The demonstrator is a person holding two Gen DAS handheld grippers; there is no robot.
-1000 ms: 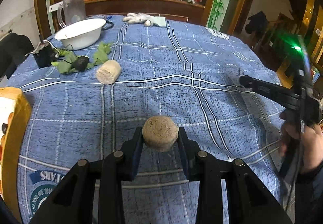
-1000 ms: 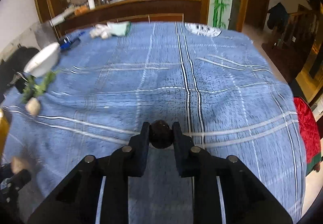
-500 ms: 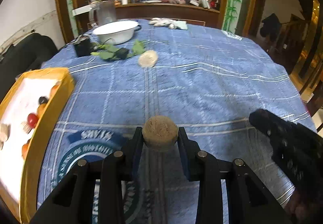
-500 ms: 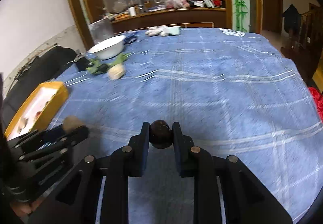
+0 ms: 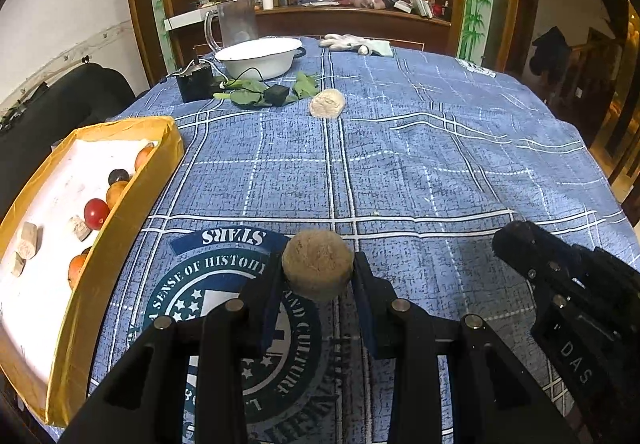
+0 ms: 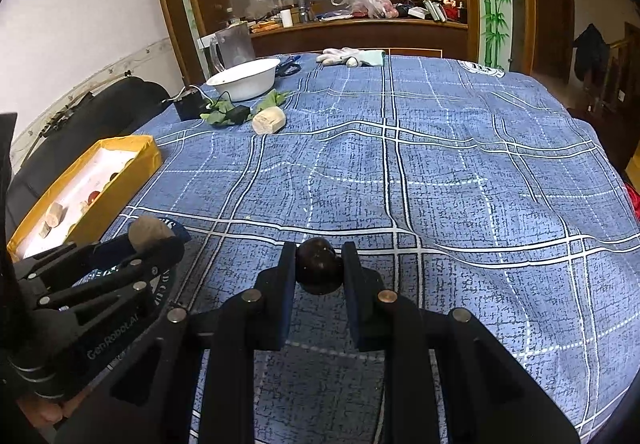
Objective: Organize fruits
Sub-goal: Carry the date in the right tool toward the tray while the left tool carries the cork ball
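Left gripper (image 5: 317,276) clamped on a rough tan round fruit (image 5: 317,264), held above the blue checked tablecloth (image 5: 420,164) just right of the yellow tray (image 5: 116,228). Right gripper (image 6: 319,270) pinching a small dark round fruit (image 6: 319,270), alongside to the right. In the tray, orange, red and dark fruits plus pale chunks; farther off, another tan piece (image 5: 327,103) near green leaves (image 5: 248,94) and a white bowl (image 5: 259,56).
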